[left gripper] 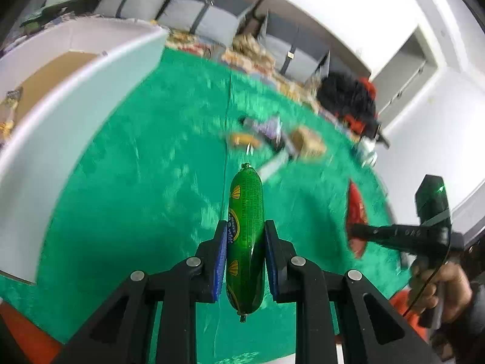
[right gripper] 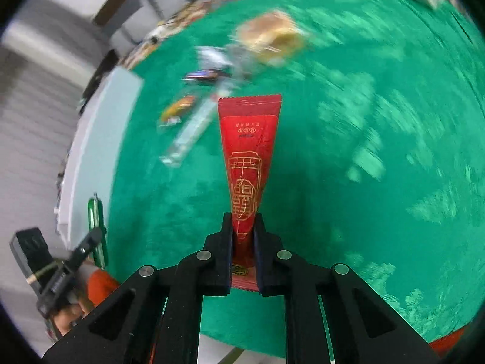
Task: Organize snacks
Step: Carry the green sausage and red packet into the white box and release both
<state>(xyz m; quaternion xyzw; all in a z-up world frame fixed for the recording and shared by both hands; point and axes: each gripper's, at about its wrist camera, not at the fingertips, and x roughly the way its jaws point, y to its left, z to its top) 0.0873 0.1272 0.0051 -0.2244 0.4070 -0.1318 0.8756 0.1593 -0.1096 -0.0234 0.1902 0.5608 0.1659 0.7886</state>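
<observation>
Left gripper [left gripper: 245,239]: clamped on a green sausage [left gripper: 246,209], pads pressing its middle; both ends stick out beyond the fingers, clear of the surface.
Right gripper [right gripper: 243,227]: clamped on the lower end of a red packet [right gripper: 250,151], which stands up past the fingertips, its crimped top free.
Bench [right gripper: 363,182]: covered in green cloth; wide bare stretch on the right of the right wrist view.
Bench edge: curves close below both grippers; white floor beyond.
White box [left gripper: 75,121]: stands at the left of the left wrist view, cardboard bottom showing inside, wall bordering the cloth.
Loose snacks [left gripper: 272,139]: blurred cluster mid-bench ahead of both grippers, well apart from them; kinds unclear.
Far edge: patterned cloth, a dark heap [left gripper: 348,97], grey cushions behind.
Hand [left gripper: 439,291]: holds the right gripper's handle, at the right rim.
</observation>
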